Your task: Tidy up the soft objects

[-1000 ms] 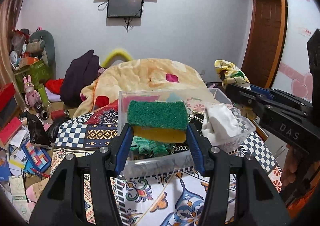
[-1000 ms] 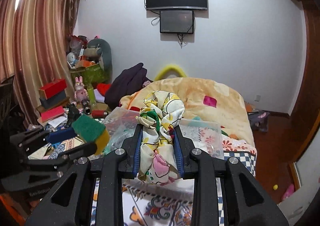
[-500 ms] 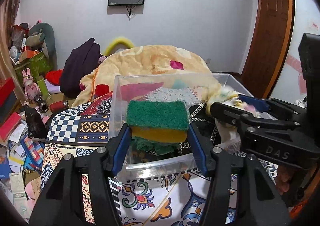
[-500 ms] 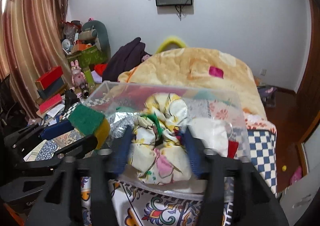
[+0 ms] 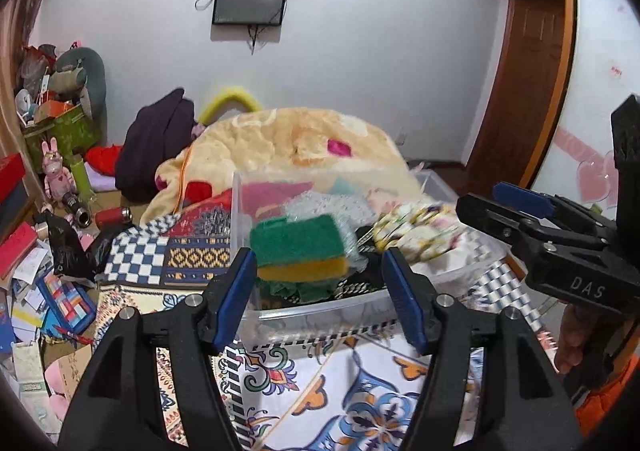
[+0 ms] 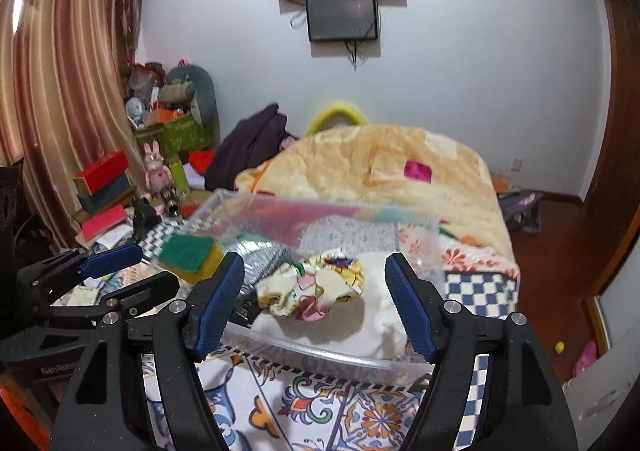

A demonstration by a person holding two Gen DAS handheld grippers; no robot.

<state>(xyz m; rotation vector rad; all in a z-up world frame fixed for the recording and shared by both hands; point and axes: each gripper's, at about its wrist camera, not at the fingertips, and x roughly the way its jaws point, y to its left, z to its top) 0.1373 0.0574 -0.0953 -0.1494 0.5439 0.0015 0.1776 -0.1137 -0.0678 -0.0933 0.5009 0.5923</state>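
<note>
A clear plastic bin (image 5: 320,309) stands on the patterned bedspread; it also shows in the right wrist view (image 6: 320,357). My left gripper (image 5: 318,291) is open at the bin's near rim. The green and yellow sponge (image 5: 300,249) sits just beyond its fingers, over the bin's soft things, blurred; it shows in the right wrist view too (image 6: 192,253). My right gripper (image 6: 316,305) is open and empty. The floral yellow scrunchie (image 6: 314,287) lies loose in the bin on white cloth, also seen from the left (image 5: 416,229).
A peach blanket (image 6: 380,179) is heaped behind the bin. Boxes, toys and papers (image 5: 36,251) clutter the floor at the left. A wooden door (image 5: 516,63) stands at the right. The bin holds silver mesh (image 6: 260,251), green cloth and white cloth.
Both grippers opened wide. The right one let the scrunchie drop into the bin. The left one let go of the sponge, which now sits tilted over the bin.
</note>
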